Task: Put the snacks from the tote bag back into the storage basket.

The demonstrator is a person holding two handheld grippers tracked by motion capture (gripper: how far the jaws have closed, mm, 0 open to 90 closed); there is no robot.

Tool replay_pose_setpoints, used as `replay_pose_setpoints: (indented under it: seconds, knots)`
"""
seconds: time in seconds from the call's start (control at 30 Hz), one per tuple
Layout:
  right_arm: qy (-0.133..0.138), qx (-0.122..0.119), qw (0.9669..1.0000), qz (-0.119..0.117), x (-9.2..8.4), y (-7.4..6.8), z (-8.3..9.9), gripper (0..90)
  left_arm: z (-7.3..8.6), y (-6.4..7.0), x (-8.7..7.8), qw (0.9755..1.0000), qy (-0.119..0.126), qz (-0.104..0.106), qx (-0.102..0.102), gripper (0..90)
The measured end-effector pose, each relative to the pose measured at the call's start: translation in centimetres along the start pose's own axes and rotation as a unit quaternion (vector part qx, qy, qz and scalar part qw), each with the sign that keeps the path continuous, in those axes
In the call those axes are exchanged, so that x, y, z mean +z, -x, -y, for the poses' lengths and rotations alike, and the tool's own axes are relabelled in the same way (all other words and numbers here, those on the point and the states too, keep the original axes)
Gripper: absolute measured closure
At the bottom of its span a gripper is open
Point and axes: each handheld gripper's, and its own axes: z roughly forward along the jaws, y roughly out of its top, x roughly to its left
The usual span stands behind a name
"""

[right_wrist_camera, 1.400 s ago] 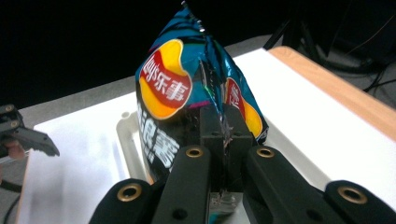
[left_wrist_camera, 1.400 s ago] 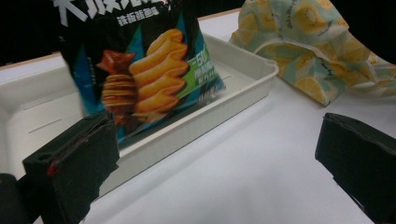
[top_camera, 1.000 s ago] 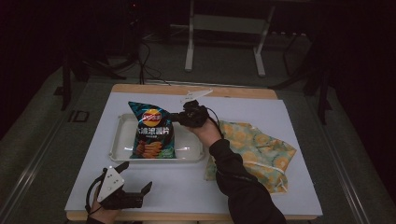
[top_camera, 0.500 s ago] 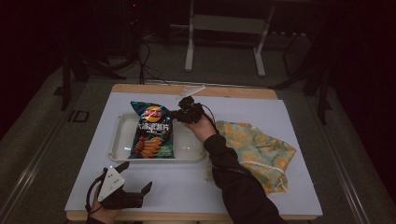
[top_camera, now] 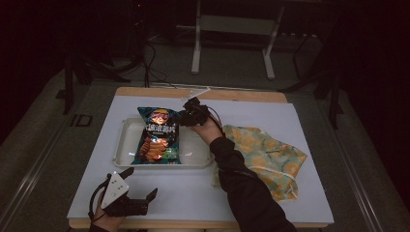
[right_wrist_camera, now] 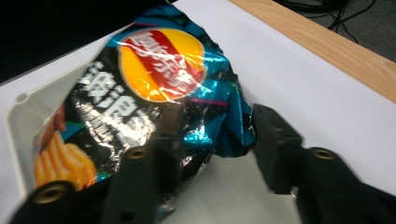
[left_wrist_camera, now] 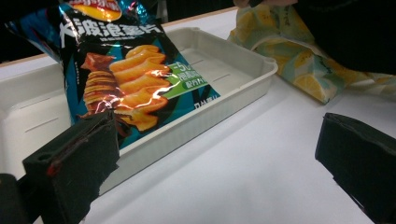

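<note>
At the centre of the high view, the white tray [top_camera: 124, 145] on the table [top_camera: 270, 121] is holding a blue chip bag [top_camera: 158, 136] bearing a yellow-and-red logo and Chinese characters. The right gripper [right_wrist_camera: 210, 135] is opening its fingers around the bag's crumpled top corner, having just released; the left gripper [top_camera: 138, 193] is resting open at lower left.

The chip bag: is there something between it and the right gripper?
Nothing visible. The right gripper has just been opening its jaws, and the crumpled top corner of the chip bag sits directly between them. The bag lies in the white tray.
</note>
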Motion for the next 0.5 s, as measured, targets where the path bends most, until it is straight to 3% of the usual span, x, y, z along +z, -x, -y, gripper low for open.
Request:
replay_pose_setpoints:
  seconds: [0.07, 0.1, 0.17, 0.5]
  knots:
    - [-0.001, 0.002, 1.0000, 0.002, -0.1, 0.0, 0.0, 47.5, 0.0, 0.0, 0.0, 1.0000, 0.000, 0.000, 0.000, 0.1]
    - [-0.002, 0.005, 1.0000, -0.001, -0.5, 0.1, 0.0, 39.9, 0.0, 0.0, 0.0, 1.0000, 0.000, -0.001, -0.001, 0.2]
    - [0.003, 0.003, 1.0000, 0.002, -1.0, 0.0, 0.0, 35.1, 0.0, 0.0, 0.0, 1.0000, 0.000, -0.001, -0.001, 0.2]
    - [0.025, 0.017, 0.9992, -0.026, -4.5, 0.3, 0.4, 14.3, 0.0, 0.0, 0.2, 1.0000, -0.003, -0.004, 0.001, 0.2]
